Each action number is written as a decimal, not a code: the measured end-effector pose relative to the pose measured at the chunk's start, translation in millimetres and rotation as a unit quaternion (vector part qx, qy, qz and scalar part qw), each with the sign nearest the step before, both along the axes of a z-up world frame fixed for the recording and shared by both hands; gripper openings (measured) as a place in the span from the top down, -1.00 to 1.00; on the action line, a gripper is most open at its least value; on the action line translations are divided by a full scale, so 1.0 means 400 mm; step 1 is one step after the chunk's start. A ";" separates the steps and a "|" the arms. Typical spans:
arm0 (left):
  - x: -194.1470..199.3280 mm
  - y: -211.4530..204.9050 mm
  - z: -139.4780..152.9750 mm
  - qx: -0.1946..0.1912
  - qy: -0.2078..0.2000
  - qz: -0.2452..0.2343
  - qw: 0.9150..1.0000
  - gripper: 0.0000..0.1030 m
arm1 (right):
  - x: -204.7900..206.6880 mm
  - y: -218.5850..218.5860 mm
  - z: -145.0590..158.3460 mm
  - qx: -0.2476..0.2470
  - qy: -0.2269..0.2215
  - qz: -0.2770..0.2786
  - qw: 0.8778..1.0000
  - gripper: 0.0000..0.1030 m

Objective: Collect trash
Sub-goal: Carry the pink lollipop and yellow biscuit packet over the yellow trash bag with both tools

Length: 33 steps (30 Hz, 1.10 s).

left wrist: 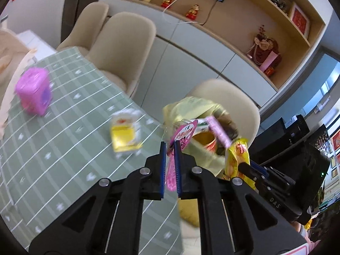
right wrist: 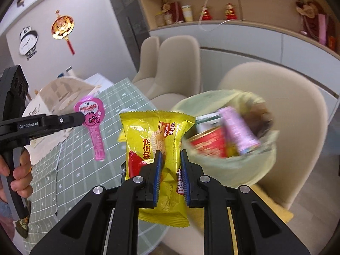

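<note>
1. Pink wrapper (right wrist: pixel 93 123): flat, lollipop-shaped, round printed head over a long narrow tail. Pinched at the head between the pads of the left gripper (left wrist: pixel 170 146), tail hanging down; held in the air above the table's edge.
2. Yellow snack packet (right wrist: pixel 157 148): crinkled foil with red and white print. Clamped at its middle by the right gripper (right wrist: pixel 171 153), blue pads pressing into both sides; held upright, just beside the bin.
3. Trash bin (right wrist: pixel 229 170): lined with a pale green bag, mouth open, standing on a cream chair (right wrist: pixel 297 127) beside the table. Contents visible: a red can (right wrist: pixel 208 144), a pink tube-like item (right wrist: pixel 238 129), a green-and-white carton partly hidden.
4. Left gripper, further: seen from the right wrist view as a black handle gripped by a hand (right wrist: pixel 19 174) at the left edge.
5. Table (left wrist: pixel 63 148): covered by a green checked cloth with white lines.
6. Yellow and white wrapper (left wrist: pixel 125 133): lying on the cloth, blurred.
7. Pink box (left wrist: pixel 34 91): standing on the cloth, well apart from the wrapper.
8. Surroundings: two more cream chairs (left wrist: pixel 119 48) at the table's far side; shelf with red figurines (left wrist: pixel 192 12) along the wall; panda clock (right wrist: pixel 28 41).
</note>
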<state>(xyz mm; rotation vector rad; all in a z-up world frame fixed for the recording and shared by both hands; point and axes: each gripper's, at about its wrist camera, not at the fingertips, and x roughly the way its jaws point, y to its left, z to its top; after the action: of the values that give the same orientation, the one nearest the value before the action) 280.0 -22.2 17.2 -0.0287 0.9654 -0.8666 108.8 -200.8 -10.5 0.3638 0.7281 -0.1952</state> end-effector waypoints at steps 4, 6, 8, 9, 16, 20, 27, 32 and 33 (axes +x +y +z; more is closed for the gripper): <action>0.021 -0.062 -0.008 -0.004 0.015 0.013 1.000 0.87 | -0.018 -0.090 0.006 0.018 -0.008 -0.013 1.000 0.65; 0.023 -0.073 -0.012 -0.001 0.019 0.016 1.000 0.87 | -0.026 -0.116 0.008 0.015 -0.011 -0.015 1.000 0.65; 0.020 -0.079 -0.013 0.002 0.021 0.018 1.000 0.87 | -0.028 -0.139 0.007 0.012 -0.012 -0.017 1.000 0.65; 0.020 -0.083 -0.012 0.001 0.020 0.018 1.000 0.87 | -0.027 -0.147 0.007 0.012 -0.013 -0.018 1.000 0.65; 0.028 -0.167 0.025 -0.030 0.019 0.003 0.999 0.87 | -0.033 -0.226 0.059 -0.021 -0.027 -0.033 0.999 0.65; 0.030 -0.268 0.030 -0.037 0.023 -0.023 0.999 0.87 | -0.051 -0.279 0.091 -0.041 -0.031 -0.052 0.997 0.65; 0.060 -0.415 -0.052 -0.027 0.060 -0.049 0.997 0.74 | -0.071 -0.334 0.093 -0.051 -0.026 -0.064 0.996 0.65; 0.072 -0.404 -0.085 -0.025 0.082 -0.016 0.996 0.36 | -0.062 -0.351 0.070 -0.047 -0.017 -0.055 0.997 0.65; 0.069 -0.397 -0.083 -0.026 0.080 -0.011 0.996 0.34 | -0.055 -0.355 0.063 -0.046 -0.014 -0.052 0.997 0.65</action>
<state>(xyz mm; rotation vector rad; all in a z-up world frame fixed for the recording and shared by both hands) 307.8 -180.9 -16.0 -0.1335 1.0944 -0.9187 86.9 -342.8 14.8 0.3158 0.6699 -0.3201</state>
